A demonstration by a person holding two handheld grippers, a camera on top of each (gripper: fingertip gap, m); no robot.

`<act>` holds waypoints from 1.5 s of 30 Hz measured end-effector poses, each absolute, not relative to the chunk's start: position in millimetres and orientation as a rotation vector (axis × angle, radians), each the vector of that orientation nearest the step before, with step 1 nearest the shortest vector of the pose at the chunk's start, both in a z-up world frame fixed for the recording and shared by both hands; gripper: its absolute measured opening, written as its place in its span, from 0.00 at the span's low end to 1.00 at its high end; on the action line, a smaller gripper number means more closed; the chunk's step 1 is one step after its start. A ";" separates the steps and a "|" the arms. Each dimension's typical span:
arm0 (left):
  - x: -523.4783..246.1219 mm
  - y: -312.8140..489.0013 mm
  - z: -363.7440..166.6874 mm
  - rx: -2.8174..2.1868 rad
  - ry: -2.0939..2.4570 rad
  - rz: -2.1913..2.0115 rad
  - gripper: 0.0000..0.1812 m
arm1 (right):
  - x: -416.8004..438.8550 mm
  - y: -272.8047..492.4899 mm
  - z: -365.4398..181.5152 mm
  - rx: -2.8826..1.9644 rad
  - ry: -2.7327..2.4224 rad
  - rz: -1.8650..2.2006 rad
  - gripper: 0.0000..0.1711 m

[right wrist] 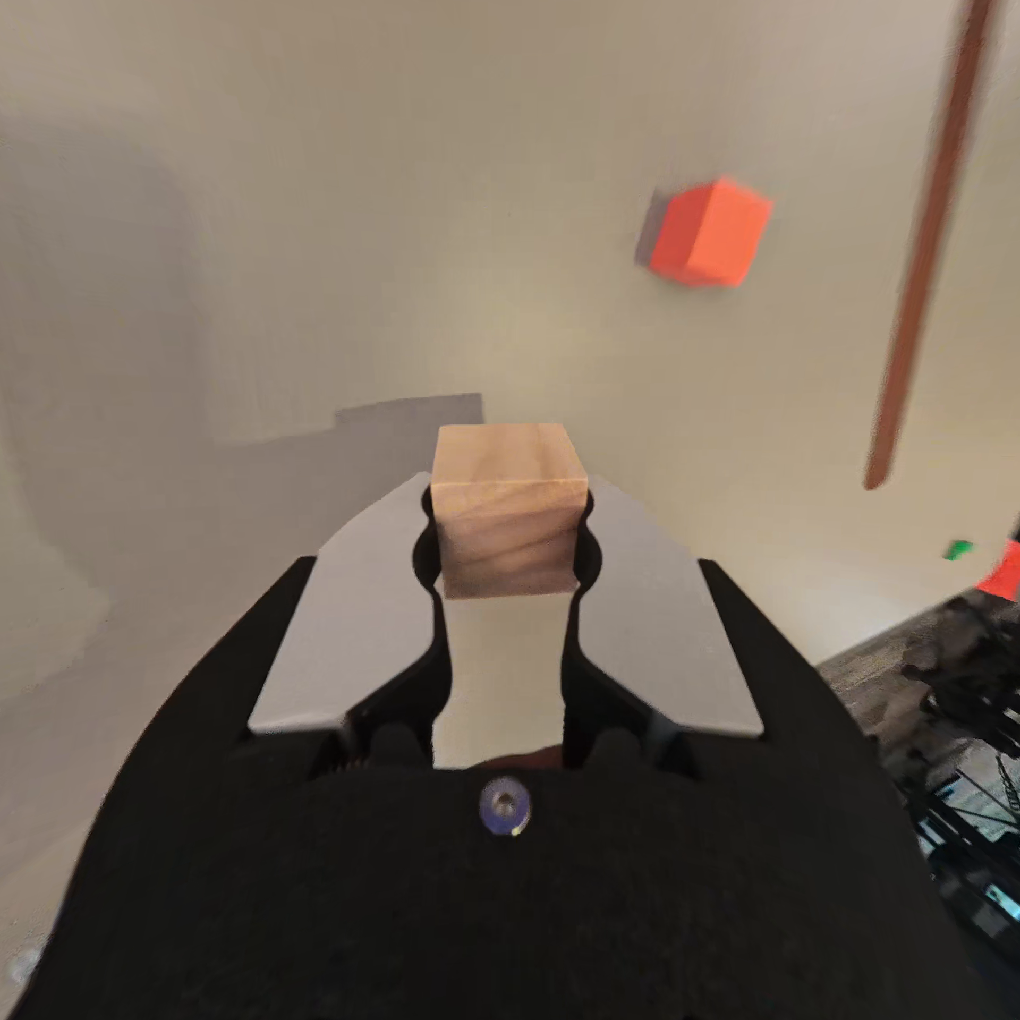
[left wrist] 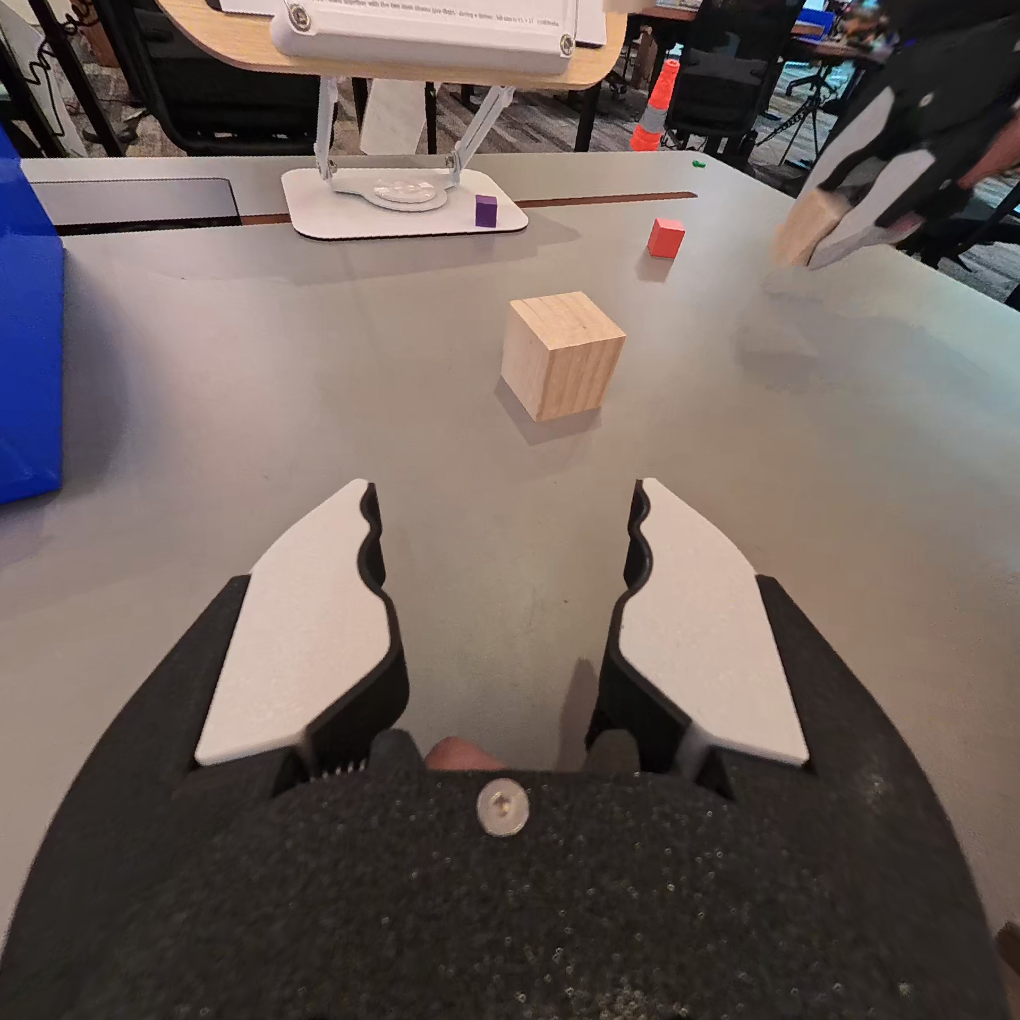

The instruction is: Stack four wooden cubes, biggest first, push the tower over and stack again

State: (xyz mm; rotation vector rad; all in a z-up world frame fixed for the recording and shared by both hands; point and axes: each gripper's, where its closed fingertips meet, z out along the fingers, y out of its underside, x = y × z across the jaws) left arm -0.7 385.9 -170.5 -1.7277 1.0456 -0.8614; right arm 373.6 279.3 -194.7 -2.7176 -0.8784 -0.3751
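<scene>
Grain lines are showing plainly on the large pale wooden cube (left wrist: pixel 562 356), which is sitting alone on the smooth grey table (left wrist: pixel 276 386), one corner turned toward my left gripper (left wrist: pixel 505 485). I am holding that gripper low and level over the table, short of the cube, its white-faced fingers (left wrist: pixel 309 618) with wavy black inner edges spread wide apart and gripping nothing.

My right gripper (right wrist: pixel 506 516) is pinching a smaller light wooden cube (right wrist: pixel 508 513) between its scalloped black pads; in the left wrist view it is hanging blurred above the table's far right edge, tilted downward, and the cube looks lifted clear of the surface.

Beyond the large cube, a small matte red cube (left wrist: pixel 666 237) is resting by itself, and a still smaller purple cube (left wrist: pixel 485 211) is standing on the flat white base plate (left wrist: pixel 342 221) of a folding stand. A glossy blue box (left wrist: pixel 27 342) is sitting at the table's left edge.
</scene>
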 end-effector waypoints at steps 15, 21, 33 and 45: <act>-36.9 427.4 -156.4 -1.692 0.837 -0.689 0.45 | 217.5 224.8 -123.7 -1.921 0.272 -0.387 0.27; -43.0 432.7 -159.2 -1.709 0.821 -0.662 0.45 | 195.6 221.4 -155.8 -1.972 0.309 -0.338 0.27; -37.5 427.2 -162.1 -1.699 0.877 -0.648 0.45 | 183.1 297.0 -132.5 -2.173 -0.272 -0.321 0.27; -35.0 426.2 -165.4 -1.706 0.901 -0.627 0.45 | 145.6 389.7 -145.6 -2.459 -1.004 -0.095 0.27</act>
